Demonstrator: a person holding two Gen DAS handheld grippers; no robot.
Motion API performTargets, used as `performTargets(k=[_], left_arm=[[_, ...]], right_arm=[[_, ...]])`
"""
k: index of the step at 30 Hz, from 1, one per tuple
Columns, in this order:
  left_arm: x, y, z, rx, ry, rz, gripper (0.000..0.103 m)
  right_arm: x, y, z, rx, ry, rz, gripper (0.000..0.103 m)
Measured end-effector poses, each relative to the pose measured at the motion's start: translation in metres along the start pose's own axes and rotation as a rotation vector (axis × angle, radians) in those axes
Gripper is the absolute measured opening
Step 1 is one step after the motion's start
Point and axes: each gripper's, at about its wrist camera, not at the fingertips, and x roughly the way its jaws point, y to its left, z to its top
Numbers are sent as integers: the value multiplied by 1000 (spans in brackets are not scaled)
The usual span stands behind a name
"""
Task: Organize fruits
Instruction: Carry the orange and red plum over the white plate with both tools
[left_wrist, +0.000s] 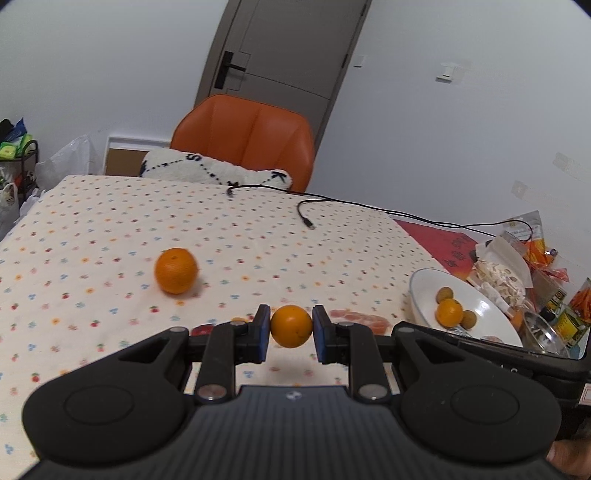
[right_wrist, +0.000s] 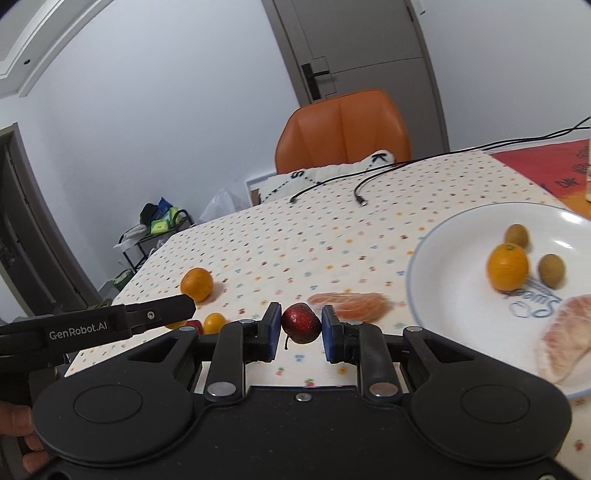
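Left gripper (left_wrist: 291, 328) is pinching a small orange (left_wrist: 291, 326) above the table's near edge; my right gripper (right_wrist: 301, 326) is clamping a red fruit (right_wrist: 301, 323) beside the plate (right_wrist: 443, 236). I'm risking round fruit slipping out, rolling off the edge.

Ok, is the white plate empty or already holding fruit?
Holding fruit: the white plate has one orange, two small brownish fruits and a pale pink peeled segment.
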Motion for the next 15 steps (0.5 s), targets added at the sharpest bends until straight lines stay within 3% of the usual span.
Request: performTargets(k=[15], left_arm=[[11,-38,2,45,-2,-48,22]], right_arm=[[-31,-31,2,35,-51,-53,22]])
